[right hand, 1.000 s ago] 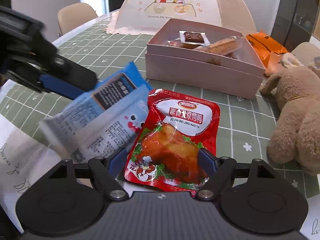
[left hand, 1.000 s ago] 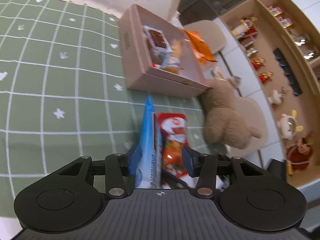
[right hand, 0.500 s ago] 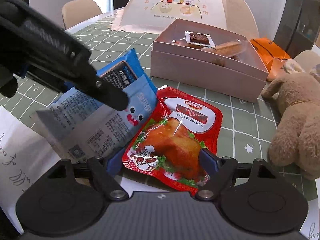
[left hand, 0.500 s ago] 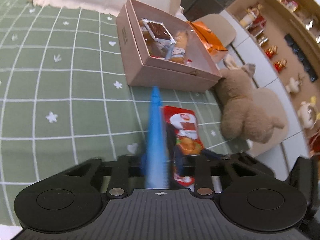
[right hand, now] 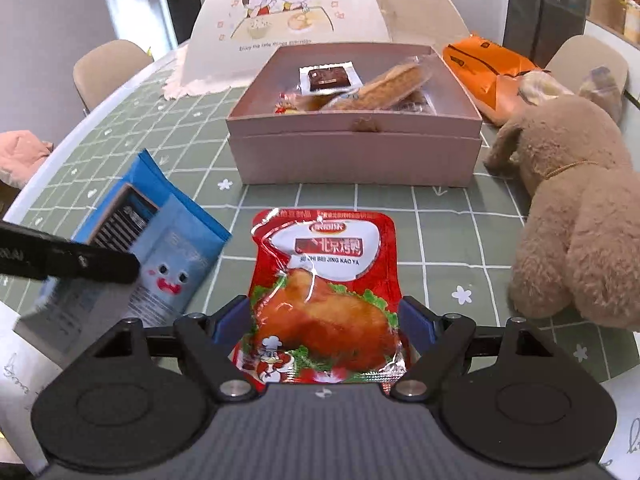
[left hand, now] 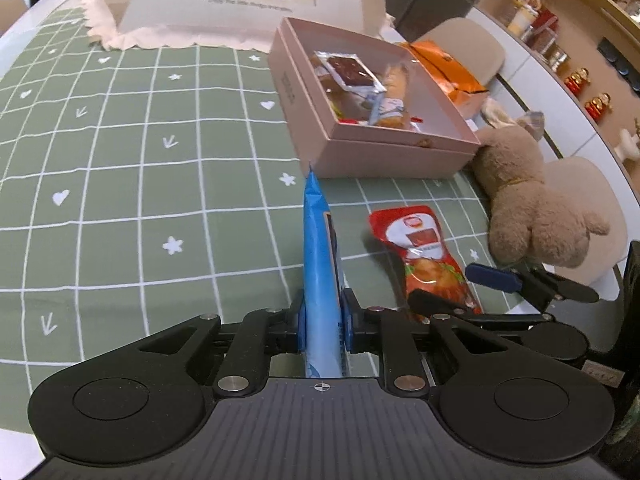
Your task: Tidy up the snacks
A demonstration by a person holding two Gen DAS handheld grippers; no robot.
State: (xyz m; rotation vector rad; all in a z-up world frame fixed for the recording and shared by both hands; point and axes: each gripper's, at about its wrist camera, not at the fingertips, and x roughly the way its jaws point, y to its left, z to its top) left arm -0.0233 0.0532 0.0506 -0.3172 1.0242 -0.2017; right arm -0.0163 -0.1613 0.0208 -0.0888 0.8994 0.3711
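Blue snack packet [left hand: 320,264] stood edge-on, pinched tight in the left gripper [left hand: 323,320]. Beside it, the right gripper [right hand: 324,320] sat spread wide around the red roast-duck pouch [right hand: 324,280], lying flat on the green checked tablecloth [left hand: 140,160]. Beyond stood the pink box [right hand: 356,156] of snacks, a plush dog [right hand: 576,216] to its right.

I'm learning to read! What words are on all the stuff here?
"SU SHI BEI JING KAO YA", under Chinese characters: red snack pouch.
"开饭啦!": dome food cover; its small English line is blurred.
Blue snack packet: print too small to read.
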